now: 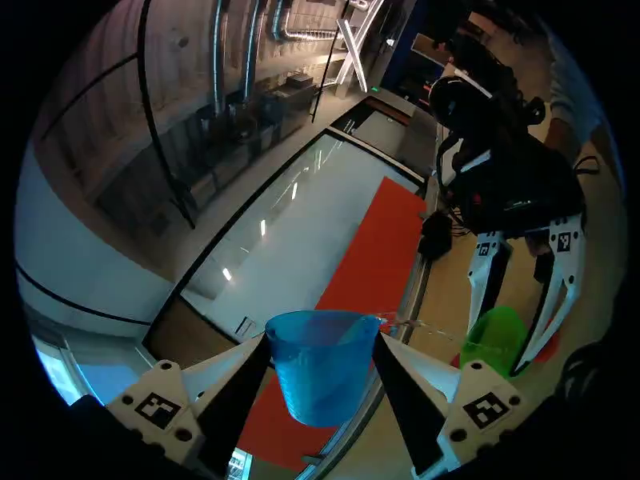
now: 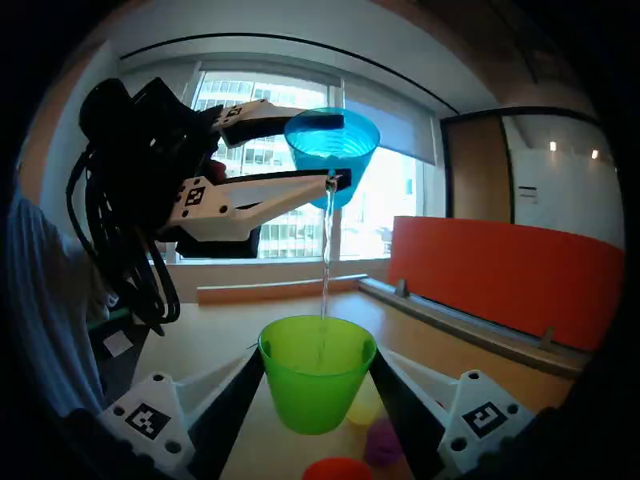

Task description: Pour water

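Blue plastic catches the eye first. In the left gripper view the blue cup [image 1: 322,368] sits at 6 o'clock, clamped between both fingers of the left gripper [image 1: 322,344]. A thin thread of water [image 1: 416,324] leaves its rim toward 4 o'clock, where the right gripper [image 1: 498,344] grasps the green cup [image 1: 494,340] on both sides.

In the right gripper view, a pale sleeve [image 2: 40,304] stands at 9 o'clock, with black cables [image 2: 144,264] hanging just beside it. Next to these, toward 11 o'clock, the left gripper reaches in before the bright window [image 2: 264,160]. It holds the blue cup near 12 o'clock, tilted with its mouth facing the camera. The water falls straight down from the lip (a fine, unbroken line) into the green cup at 6 o'clock, which is upright between the right gripper's fingers.

Under that cup lies the wooden table [image 2: 216,328]. On it, close together, are a red cup [image 2: 336,468], a yellow cup [image 2: 364,408] and a purple cup [image 2: 382,444]. An orange partition [image 2: 512,272] runs along the table's far edge at 3 o'clock.
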